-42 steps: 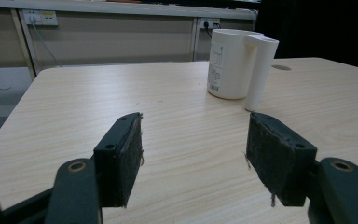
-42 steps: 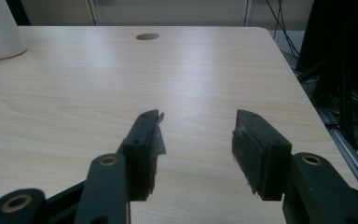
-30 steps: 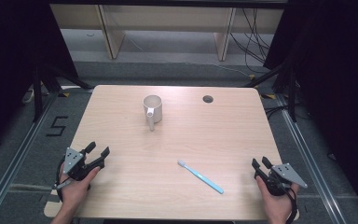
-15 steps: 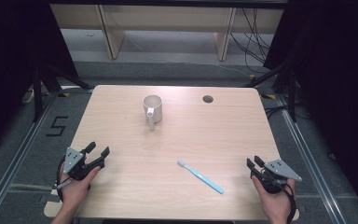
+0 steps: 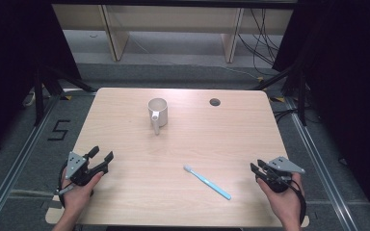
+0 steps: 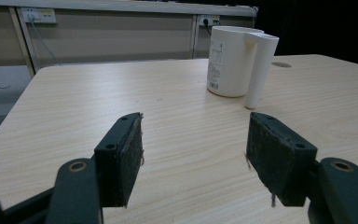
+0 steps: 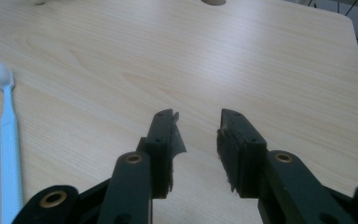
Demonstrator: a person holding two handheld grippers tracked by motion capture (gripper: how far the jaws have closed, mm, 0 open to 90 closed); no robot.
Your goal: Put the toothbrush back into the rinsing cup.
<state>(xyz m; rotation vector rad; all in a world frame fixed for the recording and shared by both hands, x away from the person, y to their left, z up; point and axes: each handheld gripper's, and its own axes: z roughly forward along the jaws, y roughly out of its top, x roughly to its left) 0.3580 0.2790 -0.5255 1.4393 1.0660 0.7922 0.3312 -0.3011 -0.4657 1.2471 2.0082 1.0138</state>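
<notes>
Right gripper (image 5: 261,172) hung just above the table's (image 5: 125,130) near right corner, its jaws partly spread with nothing between them; they had just been closing. Off to its left, near but apart, lay the toothbrush (image 5: 207,181), flat on the wood, its white bristle head pointing away from the claw and its pale blue handle's end nearest. From the gripper's own camera the toothbrush (image 7: 8,135) ran along the left edge, well clear of the pads. It looked light, thin and stiff, likely a bit slick, and lying so flat it would probably skid or roll rather than lift; I'd judge the middle of the handle, pinched across its width, the best hold. Left gripper (image 5: 101,160) sat far across on the other side, jaws wide and empty, the white mug (image 5: 157,113) standing upright well beyond both.
</notes>
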